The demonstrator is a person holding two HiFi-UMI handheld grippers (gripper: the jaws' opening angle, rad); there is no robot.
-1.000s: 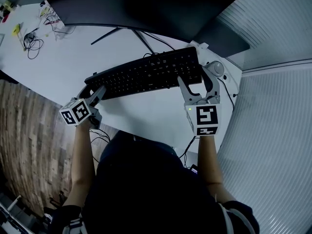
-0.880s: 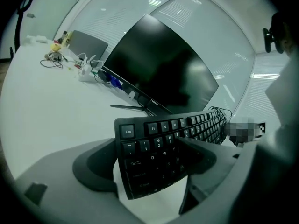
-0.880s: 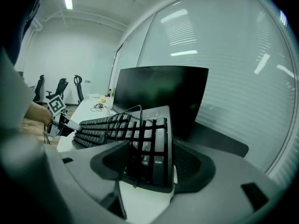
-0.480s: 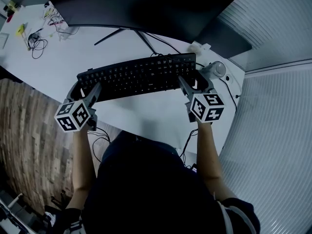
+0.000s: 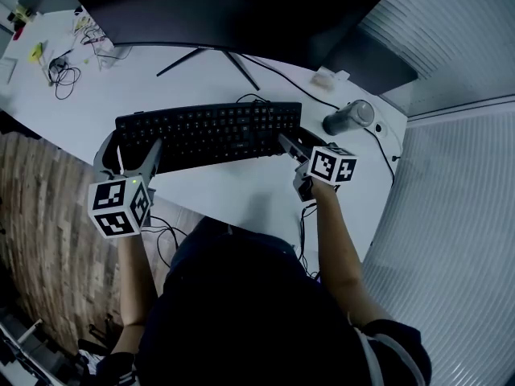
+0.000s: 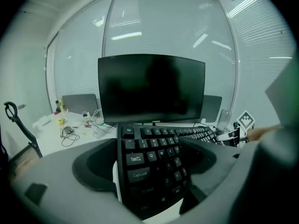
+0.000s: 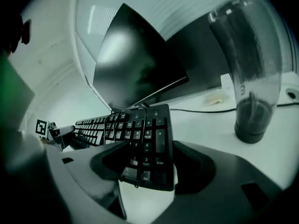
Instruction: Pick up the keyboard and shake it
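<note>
**Keyboard clamped at both ends**

The left claw and right claw each clench one end of the keyboard over the counter. These end grips look shallow. Hard shaking could twist it free or swing it into the tumbler.

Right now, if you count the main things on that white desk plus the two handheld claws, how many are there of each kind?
keyboard: 1
monitor: 1
clear bottle: 1
grippers: 2, the left gripper and the right gripper, one clamped on each end of the keyboard
Total: 5
</note>
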